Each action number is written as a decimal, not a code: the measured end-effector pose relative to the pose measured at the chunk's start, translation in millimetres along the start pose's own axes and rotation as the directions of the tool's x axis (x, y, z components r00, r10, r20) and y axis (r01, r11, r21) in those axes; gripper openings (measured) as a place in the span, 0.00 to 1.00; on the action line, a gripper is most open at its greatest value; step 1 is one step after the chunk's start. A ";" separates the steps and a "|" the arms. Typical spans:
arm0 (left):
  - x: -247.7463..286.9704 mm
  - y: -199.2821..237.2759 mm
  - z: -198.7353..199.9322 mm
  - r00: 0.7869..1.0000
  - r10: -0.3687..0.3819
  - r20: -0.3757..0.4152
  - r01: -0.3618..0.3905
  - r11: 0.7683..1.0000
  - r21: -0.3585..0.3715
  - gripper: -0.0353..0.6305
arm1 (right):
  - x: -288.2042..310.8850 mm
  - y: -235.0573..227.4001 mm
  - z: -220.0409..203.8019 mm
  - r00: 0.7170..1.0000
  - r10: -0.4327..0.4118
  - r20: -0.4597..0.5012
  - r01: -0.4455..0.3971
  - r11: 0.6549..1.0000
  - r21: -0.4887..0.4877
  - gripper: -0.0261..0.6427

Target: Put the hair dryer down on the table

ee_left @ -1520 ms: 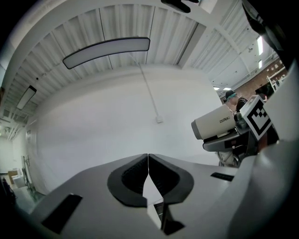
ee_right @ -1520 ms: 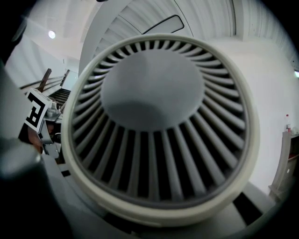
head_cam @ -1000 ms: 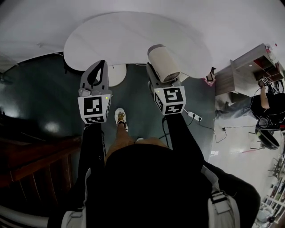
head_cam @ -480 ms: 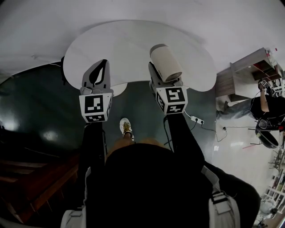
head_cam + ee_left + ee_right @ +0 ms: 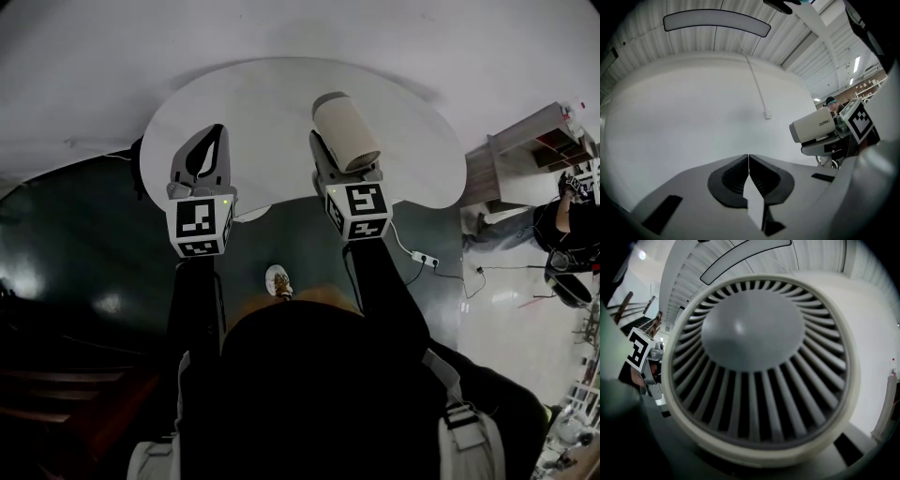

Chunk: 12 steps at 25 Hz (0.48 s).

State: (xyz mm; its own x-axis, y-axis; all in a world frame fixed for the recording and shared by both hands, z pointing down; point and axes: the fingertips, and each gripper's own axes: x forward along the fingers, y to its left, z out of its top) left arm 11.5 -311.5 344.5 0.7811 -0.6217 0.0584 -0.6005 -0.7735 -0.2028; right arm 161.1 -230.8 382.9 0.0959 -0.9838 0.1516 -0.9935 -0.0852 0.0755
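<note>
The beige hair dryer [image 5: 345, 133] sits lengthwise in the right gripper [image 5: 328, 167], pinched between its jaws, its barrel pointing away from the person and its slatted rear grille [image 5: 757, 362] filling the right gripper view. It is held over the near part of the white rounded surface [image 5: 272, 103]. Well apart to its left, the left gripper [image 5: 211, 141] hovers over the surface's near edge, jaws pressed together on nothing.
</note>
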 end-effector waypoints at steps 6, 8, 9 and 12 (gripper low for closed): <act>10.8 7.6 -4.7 1.000 -0.007 -0.002 0.007 1.000 -0.003 0.08 | 13.0 -2.7 -3.2 1.000 -0.009 -0.017 0.009 1.000 -0.003 0.31; 14.1 9.0 -8.2 1.000 -0.006 -0.006 0.006 1.000 0.000 0.08 | 18.7 -4.7 -5.1 1.000 -0.010 -0.019 0.010 1.000 -0.001 0.31; 16.0 9.3 -9.7 1.000 -0.004 -0.006 0.004 1.000 -0.001 0.08 | 21.5 -5.9 -6.0 1.000 -0.009 -0.018 0.009 1.000 -0.001 0.31; 23.9 8.9 -11.8 1.000 -0.003 -0.011 0.003 1.000 -0.002 0.08 | 31.2 -10.8 -5.7 1.000 -0.002 -0.015 0.002 1.000 0.004 0.31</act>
State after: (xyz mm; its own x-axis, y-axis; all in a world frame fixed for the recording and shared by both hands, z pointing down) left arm 22.8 -334.7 355.6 0.7810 -0.6206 0.0697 -0.5985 -0.7756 -0.2004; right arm 175.1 -259.6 392.4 0.0986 -0.9812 0.1659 -0.9935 -0.0876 0.0722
